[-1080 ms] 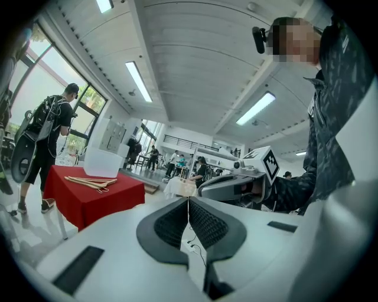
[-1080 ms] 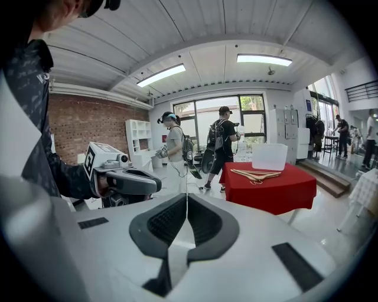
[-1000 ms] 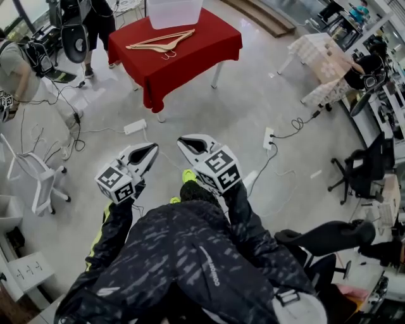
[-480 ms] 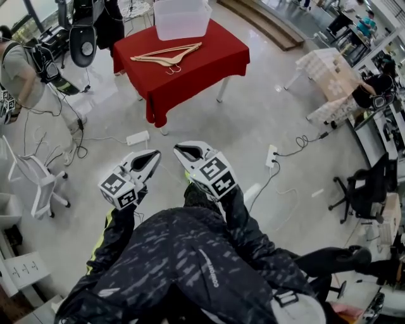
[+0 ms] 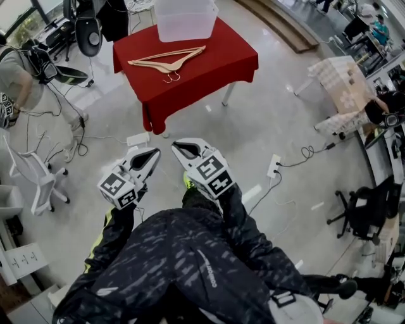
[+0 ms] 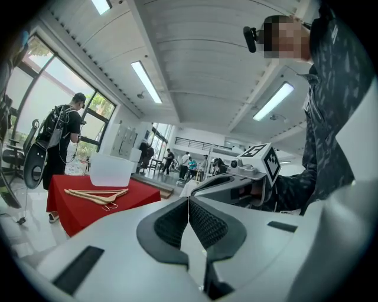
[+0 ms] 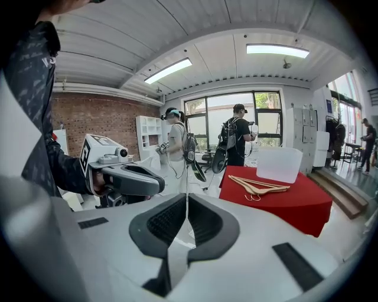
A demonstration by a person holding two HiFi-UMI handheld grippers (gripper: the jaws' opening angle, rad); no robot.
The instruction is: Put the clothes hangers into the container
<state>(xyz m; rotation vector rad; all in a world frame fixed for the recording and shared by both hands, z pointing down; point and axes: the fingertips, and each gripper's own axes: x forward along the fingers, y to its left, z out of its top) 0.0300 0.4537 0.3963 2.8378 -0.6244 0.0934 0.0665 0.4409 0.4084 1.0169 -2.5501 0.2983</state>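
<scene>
Wooden clothes hangers [image 5: 168, 61] lie stacked on a red-clothed table [image 5: 221, 63] well ahead of me; they also show as hangers [image 6: 94, 196] in the left gripper view and hangers [image 7: 257, 186] in the right gripper view. A clear plastic container [image 5: 185, 18] stands at the table's far edge, seen too as container [image 6: 110, 170] and container [image 7: 279, 164]. My left gripper [image 5: 154, 155] and right gripper [image 5: 179, 147] are held side by side in front of my body, far short of the table. Both are shut with nothing between the jaws.
A power strip [image 5: 137, 139] and cables [image 5: 69, 136] lie on the floor between me and the table. Another power strip [image 5: 274, 166] is to the right. A white chair [image 5: 35, 180] stands at left, a person [image 5: 16, 69] beyond it, and a beige-covered table [image 5: 342, 79] at right.
The table and hangers sit a little lower and nearer in the head view. Both grippers keep their pose, side by side and shut.
</scene>
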